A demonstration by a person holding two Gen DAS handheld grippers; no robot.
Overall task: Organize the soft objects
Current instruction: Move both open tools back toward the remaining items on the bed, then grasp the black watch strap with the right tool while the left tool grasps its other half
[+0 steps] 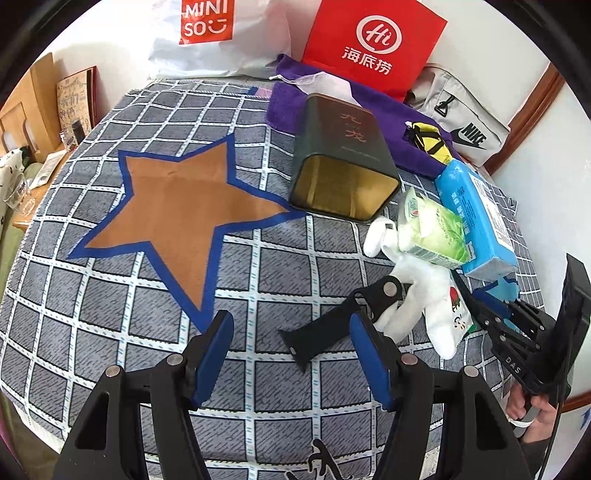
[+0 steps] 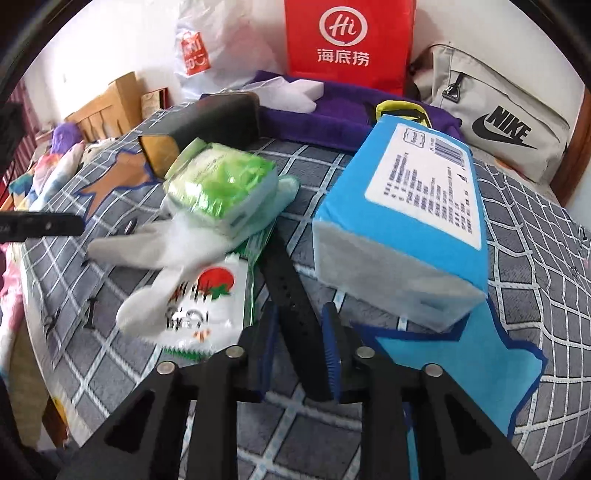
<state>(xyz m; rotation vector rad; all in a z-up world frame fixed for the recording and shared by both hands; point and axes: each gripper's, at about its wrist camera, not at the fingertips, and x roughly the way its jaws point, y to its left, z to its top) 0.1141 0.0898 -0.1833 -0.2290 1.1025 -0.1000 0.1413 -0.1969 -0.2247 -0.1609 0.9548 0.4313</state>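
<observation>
A white plush toy [image 1: 417, 295] lies on the checked cloth, under a green tissue pack [image 1: 432, 232] and beside a blue tissue pack [image 1: 476, 218]. The plush [image 2: 162, 251], green pack [image 2: 221, 184] and blue pack [image 2: 406, 218] also show in the right wrist view. A black strap [image 2: 291, 302] runs between the right gripper's fingers. My right gripper [image 2: 299, 347] is partly closed around the strap; contact is unclear. It also shows in the left wrist view [image 1: 480, 310]. My left gripper [image 1: 291, 350] is open and empty above the cloth, left of another black strap [image 1: 332, 325].
A dark open tin [image 1: 343, 162] lies on its side by the brown star [image 1: 177, 214]. A purple towel [image 1: 369, 122], red bag [image 1: 373, 44], white MINISO bag [image 1: 221, 33] and grey Nike pouch [image 1: 465, 122] sit at the back. A snack packet [image 2: 207, 314] lies by the plush.
</observation>
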